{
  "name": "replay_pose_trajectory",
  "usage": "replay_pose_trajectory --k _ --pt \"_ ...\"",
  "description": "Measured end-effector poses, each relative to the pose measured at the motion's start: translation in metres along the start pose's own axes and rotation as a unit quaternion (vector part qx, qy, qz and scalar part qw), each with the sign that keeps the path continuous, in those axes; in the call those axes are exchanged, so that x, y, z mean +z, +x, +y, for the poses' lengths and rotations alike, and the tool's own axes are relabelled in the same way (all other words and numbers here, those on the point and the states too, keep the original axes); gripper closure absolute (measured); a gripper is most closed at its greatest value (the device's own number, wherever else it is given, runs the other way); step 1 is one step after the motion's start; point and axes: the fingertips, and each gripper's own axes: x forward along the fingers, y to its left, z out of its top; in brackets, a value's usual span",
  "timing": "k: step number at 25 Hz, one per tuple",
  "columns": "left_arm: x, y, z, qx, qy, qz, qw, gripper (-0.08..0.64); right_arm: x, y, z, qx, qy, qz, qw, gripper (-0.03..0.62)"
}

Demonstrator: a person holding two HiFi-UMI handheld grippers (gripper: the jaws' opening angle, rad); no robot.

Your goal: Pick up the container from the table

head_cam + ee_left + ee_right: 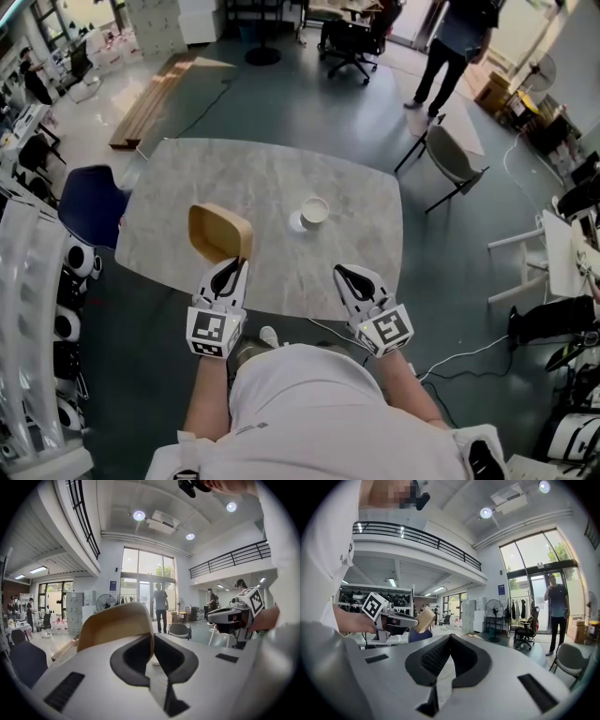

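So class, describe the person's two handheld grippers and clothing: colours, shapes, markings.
Both the left gripper and right gripper have white bodies, black-padded curved fingers and a cube bearing black-and-white square markers. The person wears a white short-sleeved shirt.

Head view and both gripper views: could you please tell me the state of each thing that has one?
Tan rounded container: gripped at its rim, tilted.
Left tongs: shut on the tan rounded container.
Right tongs: shut, empty.
Small white round cup: upright on the grey marble table, untouched.
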Motion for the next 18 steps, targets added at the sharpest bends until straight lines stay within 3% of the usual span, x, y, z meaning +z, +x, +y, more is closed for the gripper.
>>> replay_pose_trajectory --k 18 --pt "-0.007 0.009 -0.004 -0.015 -0.002 0.012 0.9998 0.537 -0.013 0.004 0.002 0.004 0.015 0.019 1.0 0.581"
